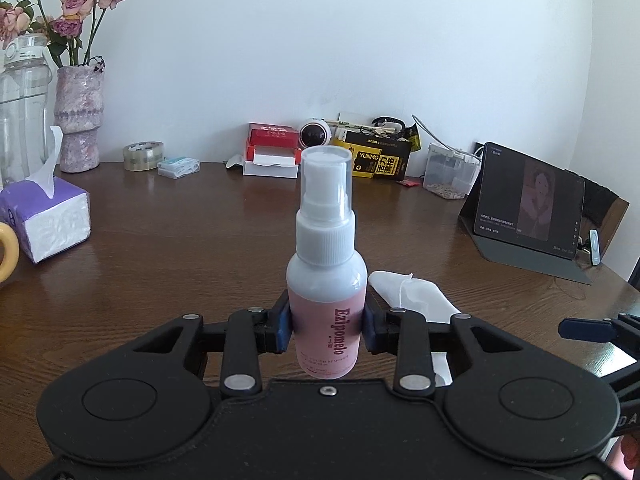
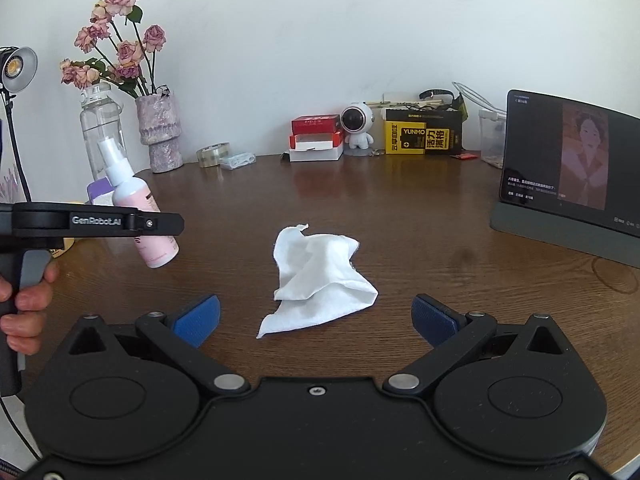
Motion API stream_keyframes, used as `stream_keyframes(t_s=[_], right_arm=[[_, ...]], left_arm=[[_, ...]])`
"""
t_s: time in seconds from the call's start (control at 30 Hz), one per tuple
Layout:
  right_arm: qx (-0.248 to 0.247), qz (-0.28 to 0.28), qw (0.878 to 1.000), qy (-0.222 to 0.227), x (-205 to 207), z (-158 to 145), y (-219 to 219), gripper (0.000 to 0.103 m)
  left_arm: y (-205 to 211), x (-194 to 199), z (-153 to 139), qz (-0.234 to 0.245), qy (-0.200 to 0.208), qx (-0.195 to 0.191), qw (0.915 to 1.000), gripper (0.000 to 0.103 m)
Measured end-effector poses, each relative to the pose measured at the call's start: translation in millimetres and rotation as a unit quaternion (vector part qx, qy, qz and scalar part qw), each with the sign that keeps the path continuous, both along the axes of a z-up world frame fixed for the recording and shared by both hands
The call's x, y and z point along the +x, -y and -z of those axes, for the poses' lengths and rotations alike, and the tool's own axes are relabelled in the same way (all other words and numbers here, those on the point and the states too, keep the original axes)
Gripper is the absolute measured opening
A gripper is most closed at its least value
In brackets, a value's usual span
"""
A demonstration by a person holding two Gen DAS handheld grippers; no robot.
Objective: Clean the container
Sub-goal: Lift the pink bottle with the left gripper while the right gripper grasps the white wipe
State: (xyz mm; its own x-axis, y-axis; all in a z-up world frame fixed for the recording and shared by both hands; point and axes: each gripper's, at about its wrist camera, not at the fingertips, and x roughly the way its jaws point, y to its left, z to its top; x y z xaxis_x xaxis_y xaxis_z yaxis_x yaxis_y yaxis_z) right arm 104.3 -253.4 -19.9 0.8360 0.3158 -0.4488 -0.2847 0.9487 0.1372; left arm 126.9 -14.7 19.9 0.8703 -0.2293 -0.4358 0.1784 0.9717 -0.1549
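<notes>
A small spray bottle (image 1: 326, 280) with a white body, pink label and clear cap stands upright between the blue pads of my left gripper (image 1: 327, 330), which is shut on it above the wooden table (image 1: 180, 264). From the right wrist view the same spray bottle (image 2: 138, 216) hangs tilted at the left, held by the left gripper, with a hand (image 2: 24, 304) on its grip. A crumpled white wipe (image 2: 316, 280) lies on the table just ahead of my right gripper (image 2: 316, 320), which is open and holds nothing. The wipe (image 1: 412, 292) also shows behind the bottle.
A purple tissue box (image 1: 44, 220), clear water bottle (image 1: 22, 120) and vase of dried roses (image 1: 78, 120) stand at the left. Tape, boxes, a small robot figure (image 2: 358, 126) and a yellow-black carton (image 2: 424, 132) line the back wall. A tablet on a stand (image 2: 572, 168) is at the right.
</notes>
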Motion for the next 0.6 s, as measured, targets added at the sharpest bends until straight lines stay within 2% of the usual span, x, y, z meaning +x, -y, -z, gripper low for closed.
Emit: stream_keyframes(t_s=[0.4, 0.6], right_arm=[[-0.018, -0.008, 0.999, -0.031, 35.0, -2.9, -8.7, 0.103], [-0.042, -0.020, 0.998, -0.045, 66.4, -3.7, -15.5, 0.103]], left_arm=[[-19.1, -39.9, -8.2, 0.010, 0.027, -0.013, 0.9995, 0.033], [-27.8, -58.2, -11.9, 0.016, 0.042, -0.024, 0.9987, 0.033]])
